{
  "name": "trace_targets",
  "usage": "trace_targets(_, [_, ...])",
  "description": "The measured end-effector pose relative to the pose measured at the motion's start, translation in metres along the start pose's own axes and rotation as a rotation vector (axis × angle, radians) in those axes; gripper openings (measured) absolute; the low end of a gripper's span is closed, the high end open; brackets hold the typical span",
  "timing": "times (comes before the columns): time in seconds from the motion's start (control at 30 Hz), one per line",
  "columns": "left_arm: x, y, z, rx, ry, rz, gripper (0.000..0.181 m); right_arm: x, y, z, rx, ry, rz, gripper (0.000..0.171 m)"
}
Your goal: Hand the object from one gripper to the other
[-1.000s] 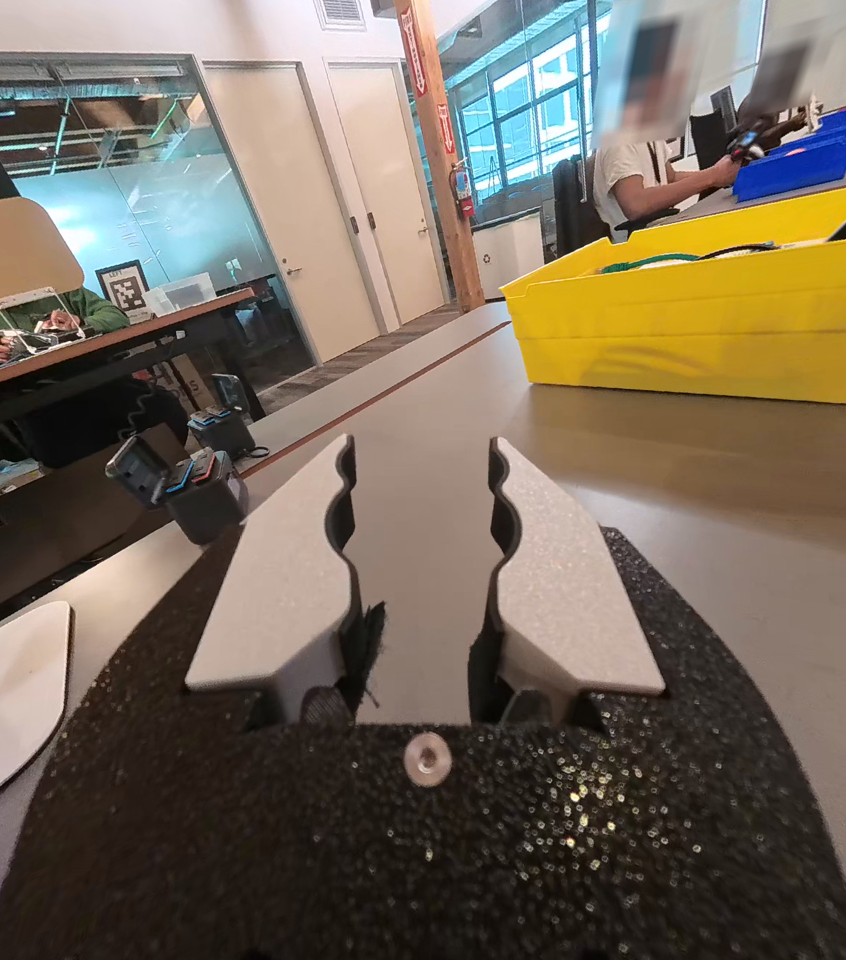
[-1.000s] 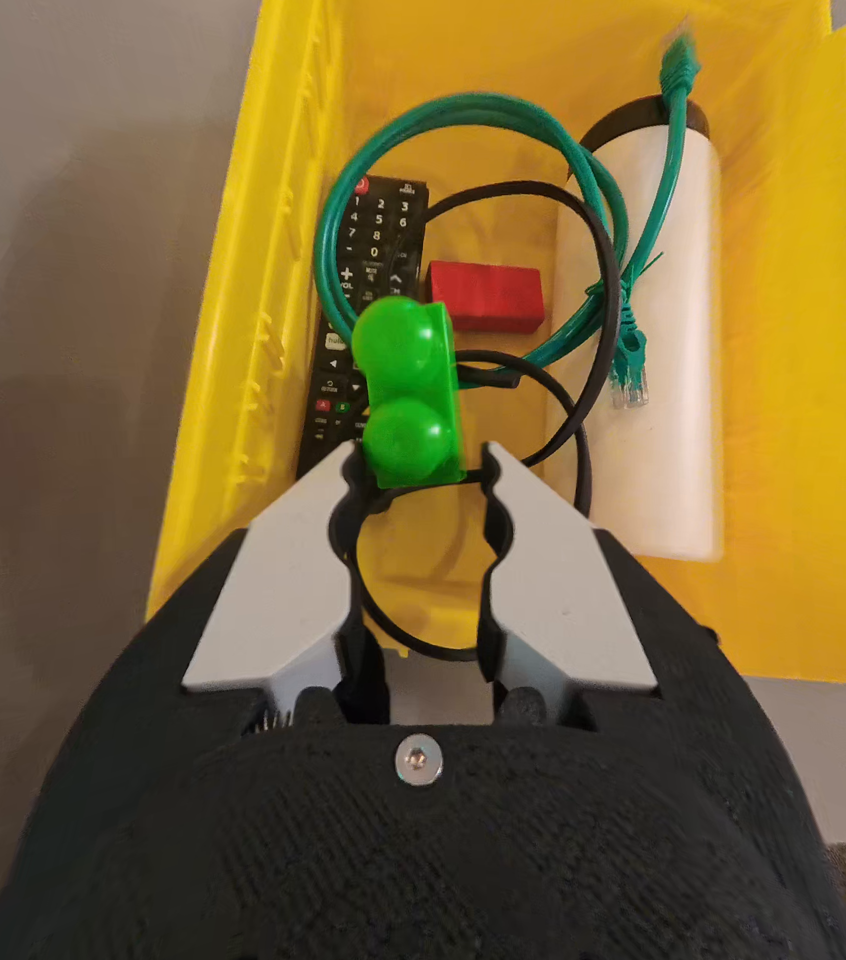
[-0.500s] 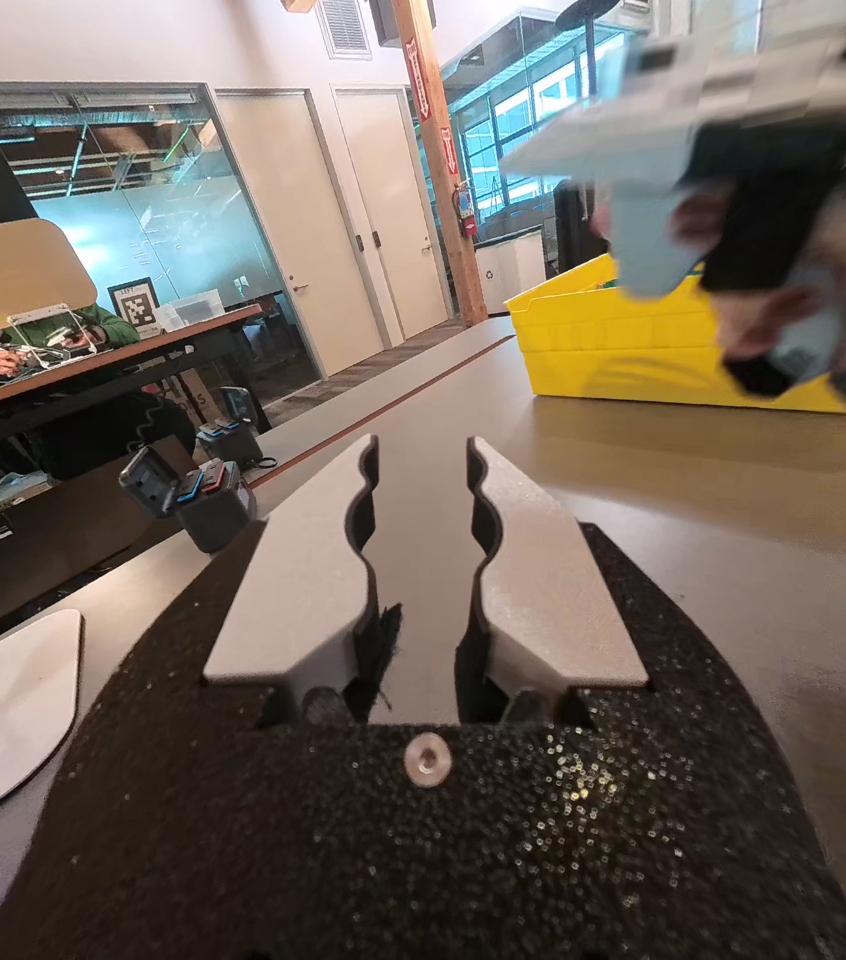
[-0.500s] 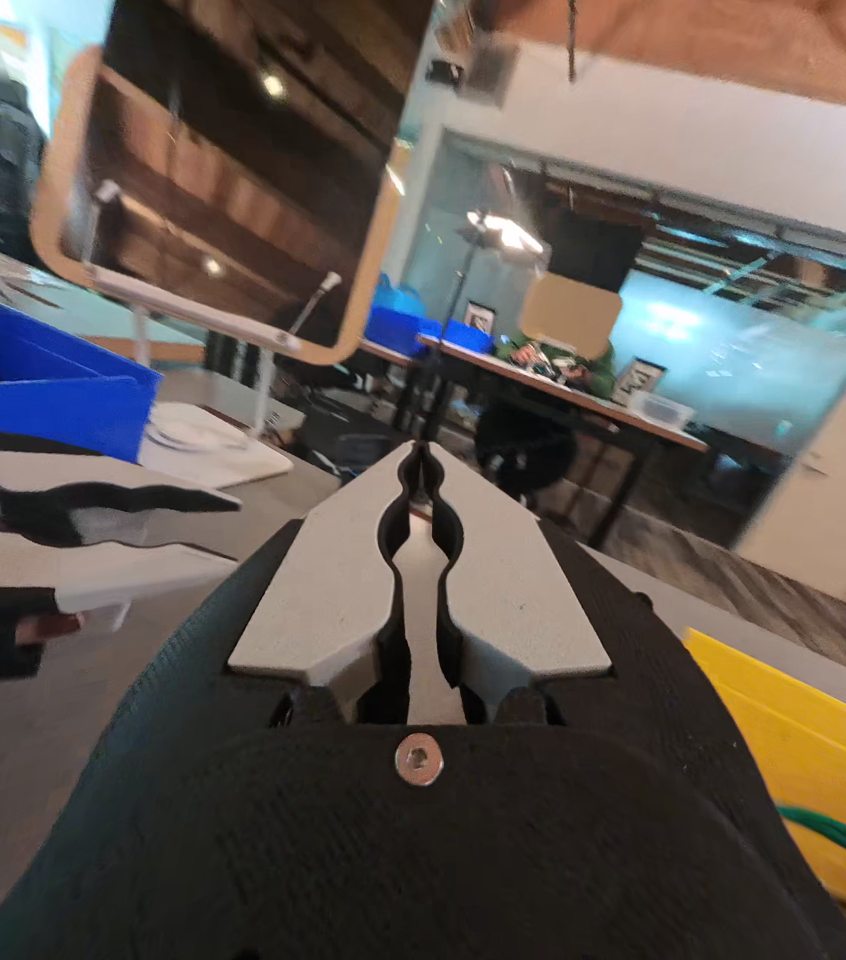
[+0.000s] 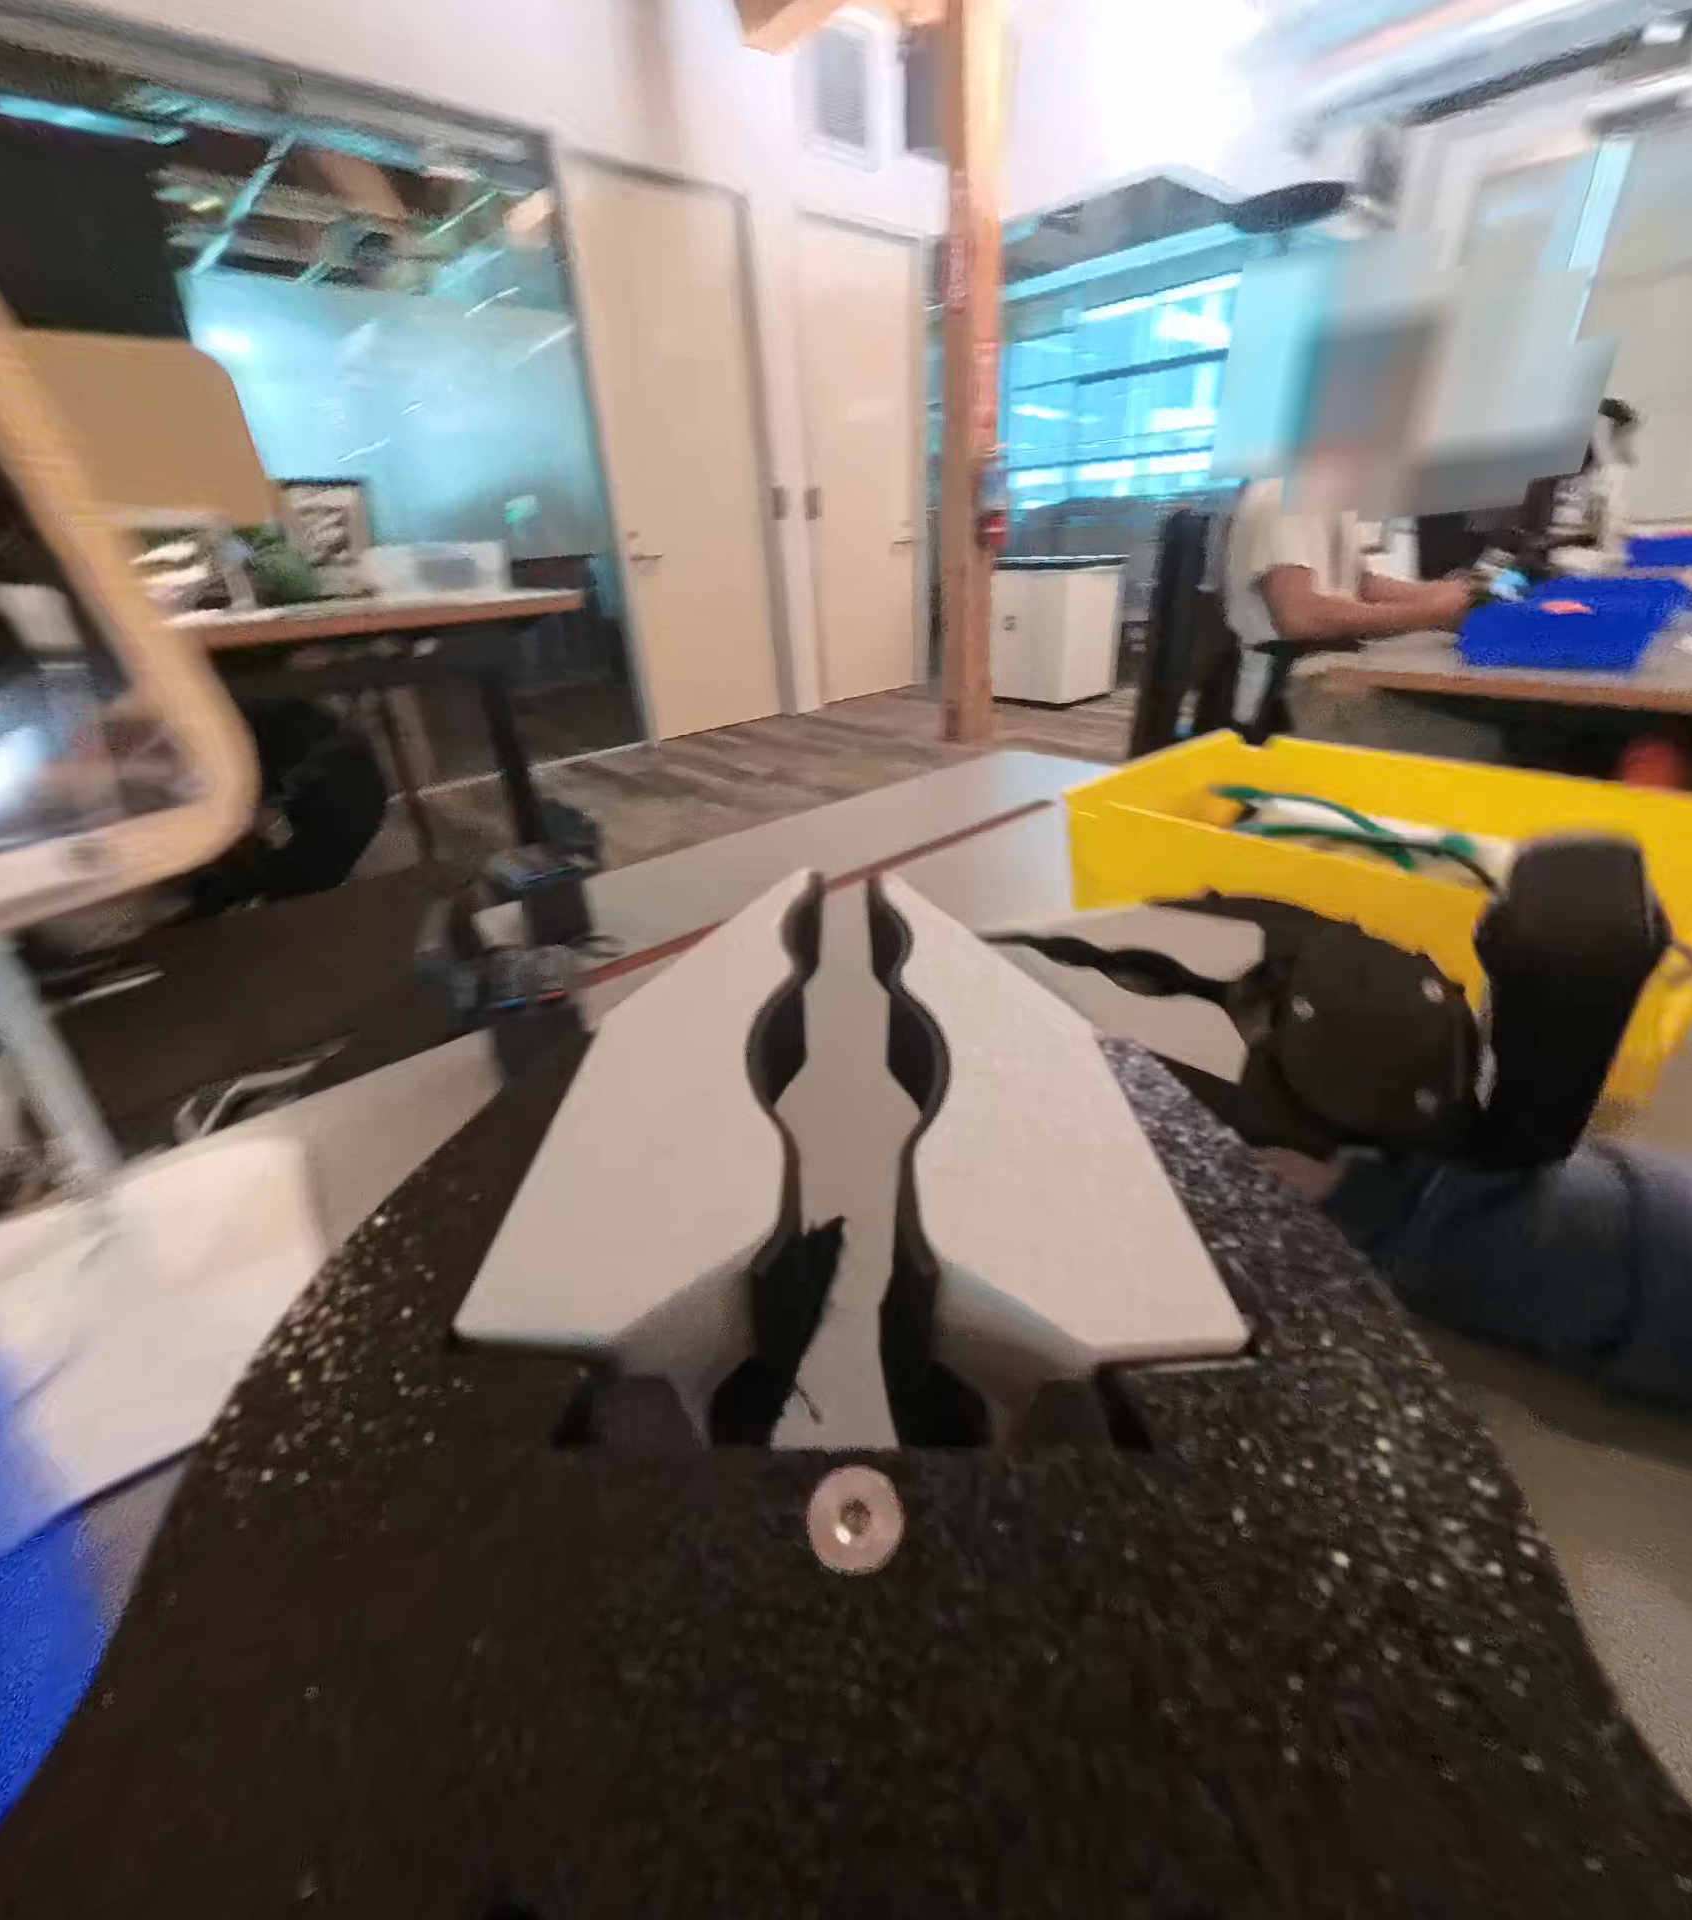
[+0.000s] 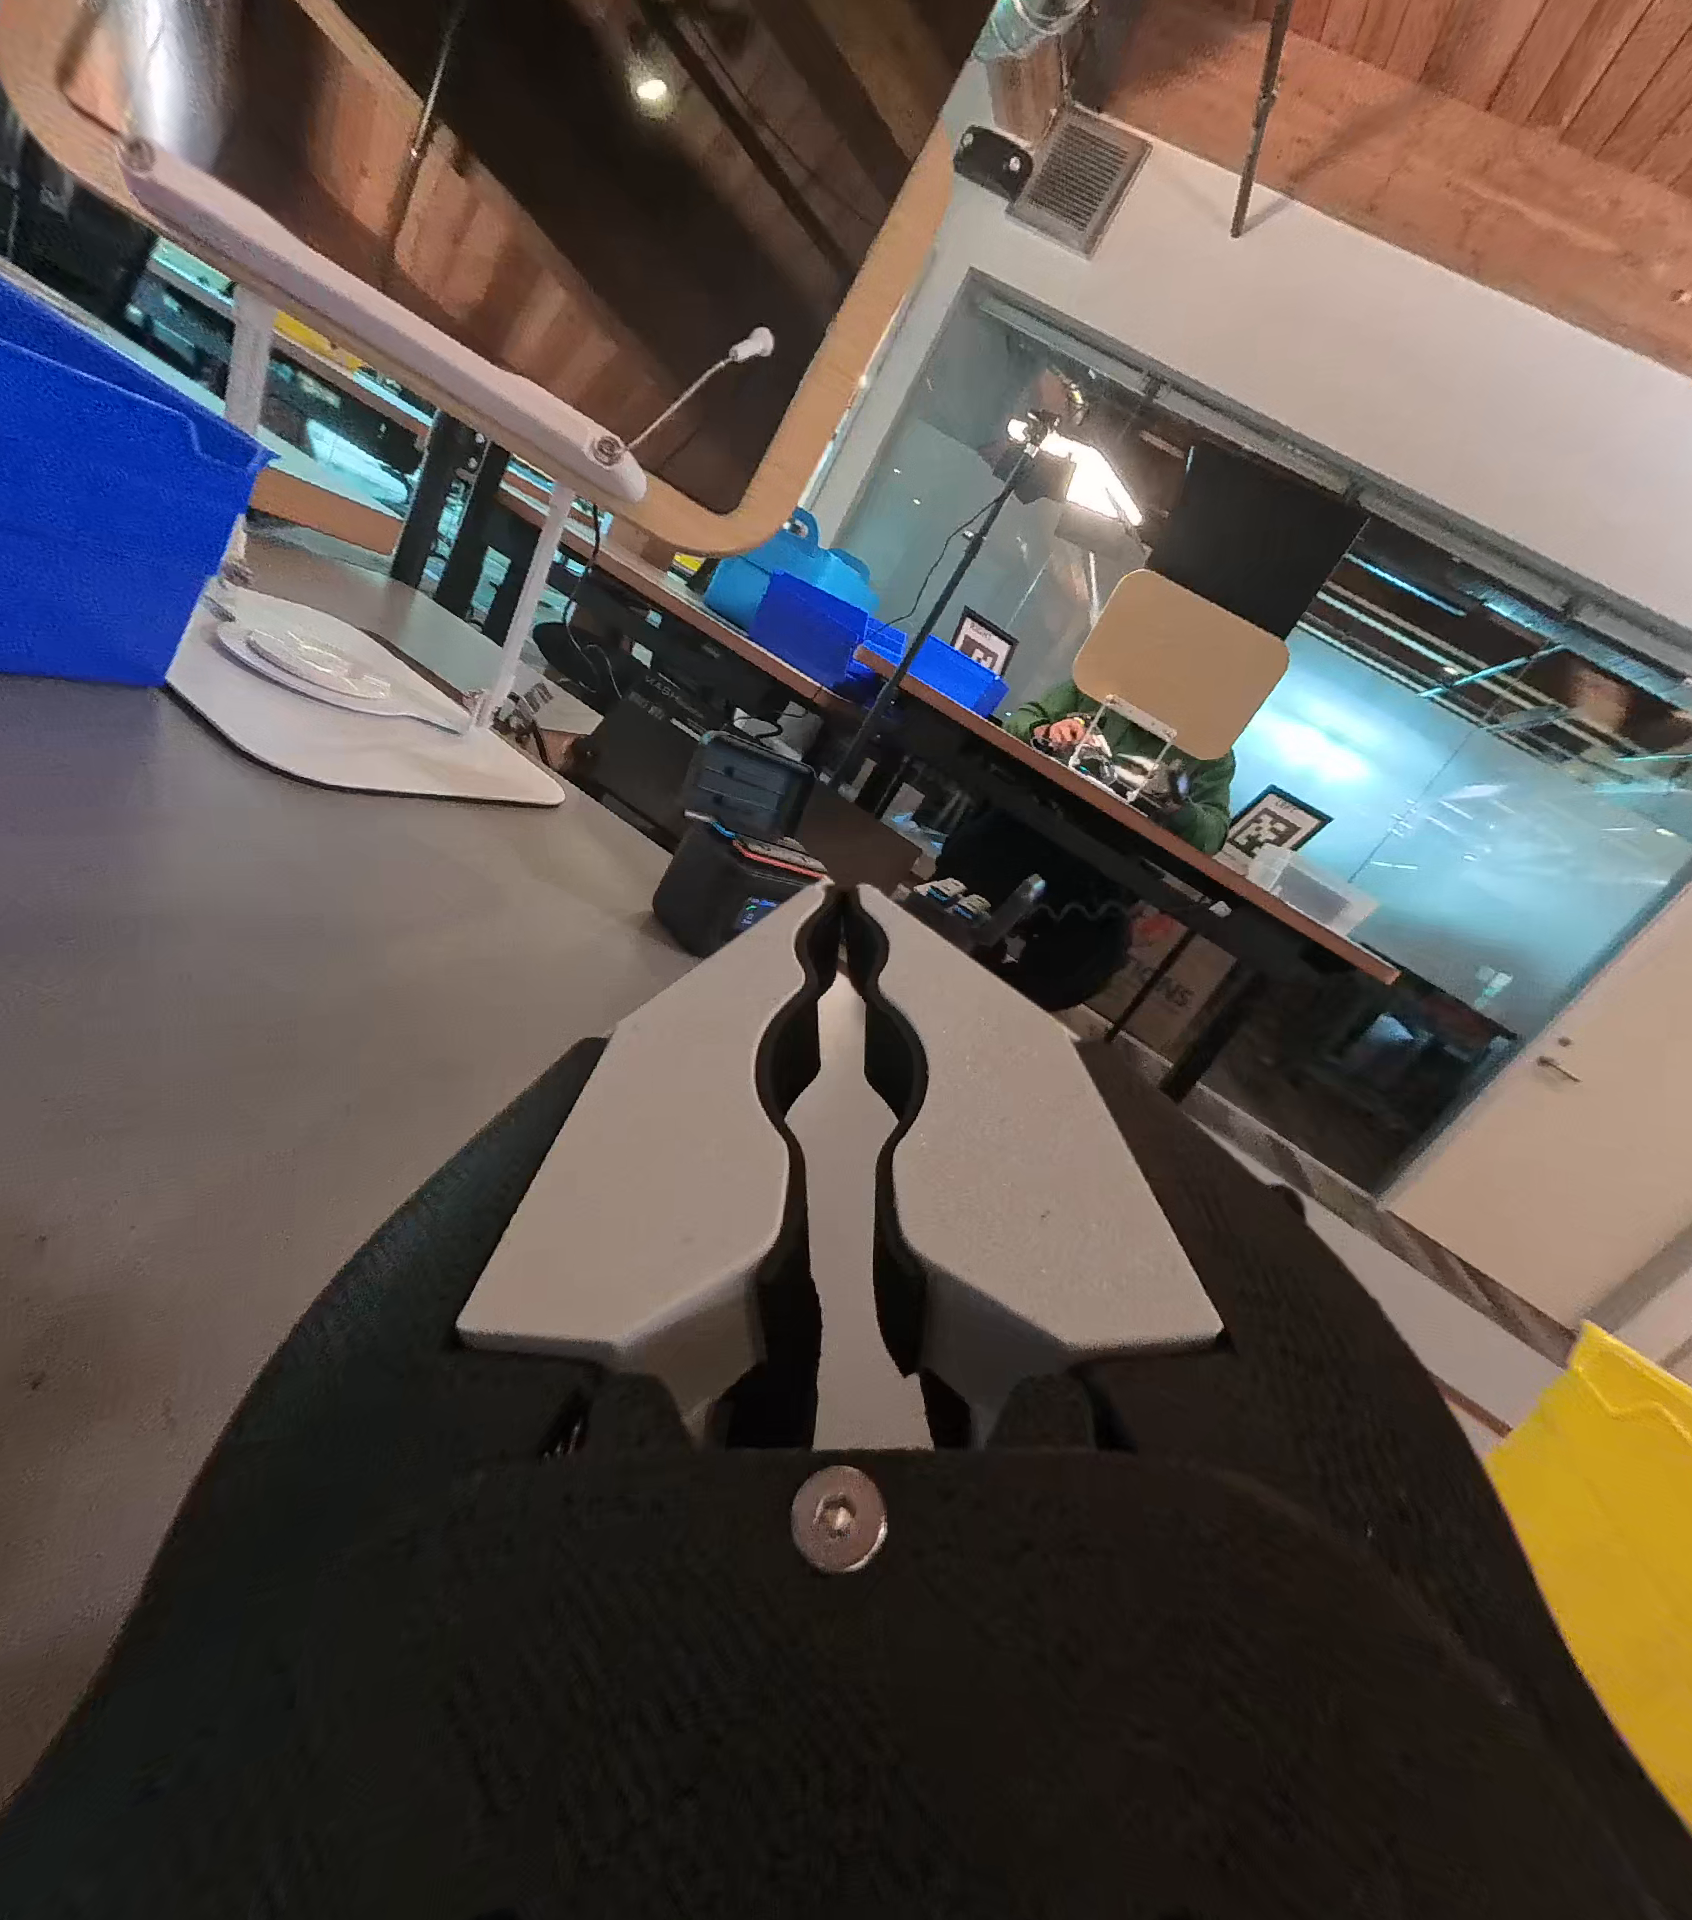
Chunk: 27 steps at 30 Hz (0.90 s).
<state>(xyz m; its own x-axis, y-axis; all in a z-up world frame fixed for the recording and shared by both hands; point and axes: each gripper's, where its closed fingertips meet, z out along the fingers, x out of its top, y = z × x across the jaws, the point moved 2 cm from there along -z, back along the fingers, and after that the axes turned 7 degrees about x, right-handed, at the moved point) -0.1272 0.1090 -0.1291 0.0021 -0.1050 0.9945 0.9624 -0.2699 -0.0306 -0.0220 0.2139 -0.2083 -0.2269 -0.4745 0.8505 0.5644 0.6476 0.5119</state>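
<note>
My left gripper [image 5: 844, 888] is shut but for a thin slit, holds nothing, and hangs above the grey table [image 5: 1600, 1558]. My right gripper [image 6: 837, 899] is shut and empty, low over the table [image 6: 146, 1039]. It also shows in the left wrist view [image 5: 1018, 943], to the right of my left gripper, held by a gloved hand with its fingers pointing left. The yellow bin [image 5: 1185, 842] stands behind it, holding a green cable [image 5: 1341, 826] and a white cylinder [image 5: 1444, 847]. No green toy shows in either view.
A blue bin [image 6: 42, 499] and a mirror on a white base [image 6: 354, 717] stand at the left. A black device [image 6: 728, 883] sits at the table's far edge. A corner of the yellow bin [image 6: 1673, 1610] is at my right. People sit at other desks. The gap from one gripper's tips to the other's is roughly 15 cm. The black device [image 6: 728, 883] is closer to my right gripper, around 20 cm from its tips; the left tips are 30 cm off.
My right gripper left the yellow bin and the green toy, swung out over the table and shut empty. My left gripper closed from open and lifted, turning toward the bin.
</note>
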Motion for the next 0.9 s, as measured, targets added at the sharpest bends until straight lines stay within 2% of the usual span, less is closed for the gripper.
trace_targets(0.07, [0.021,-0.049,-0.023,0.148,-0.098,-0.044,0.015,0.000,-0.001,0.002,0.008,0.001,0.013,0.000])
trace_targets(0.1, [0.021,-0.081,-0.033,0.246,-0.185,-0.053,0.016,-0.001,-0.002,0.003,0.016,0.000,0.017,0.000])
trace_targets(0.17, [0.001,-0.144,-0.050,0.409,-0.398,-0.078,0.022,-0.002,-0.005,0.005,0.032,-0.006,0.023,0.000])
trace_targets(0.23, [-0.036,-0.187,-0.058,0.473,-0.644,-0.151,0.034,-0.003,-0.007,0.007,0.046,-0.008,0.031,0.000])
trace_targets(0.33, [-0.092,-0.210,-0.066,0.475,-0.951,-0.220,0.043,-0.005,-0.007,0.007,0.052,-0.015,0.048,0.000])
trace_targets(0.43, [-0.127,-0.215,-0.068,0.480,-1.120,-0.232,0.048,-0.005,-0.006,0.006,0.053,-0.014,0.058,0.000])
trace_targets(0.7, [-0.167,-0.208,-0.068,0.473,-1.279,-0.261,0.044,-0.005,-0.007,0.005,0.060,-0.015,0.057,0.000])
trace_targets(0.9, [-0.171,-0.204,-0.068,0.458,-1.269,-0.253,0.024,-0.004,-0.008,0.006,0.070,-0.015,0.058,0.000])
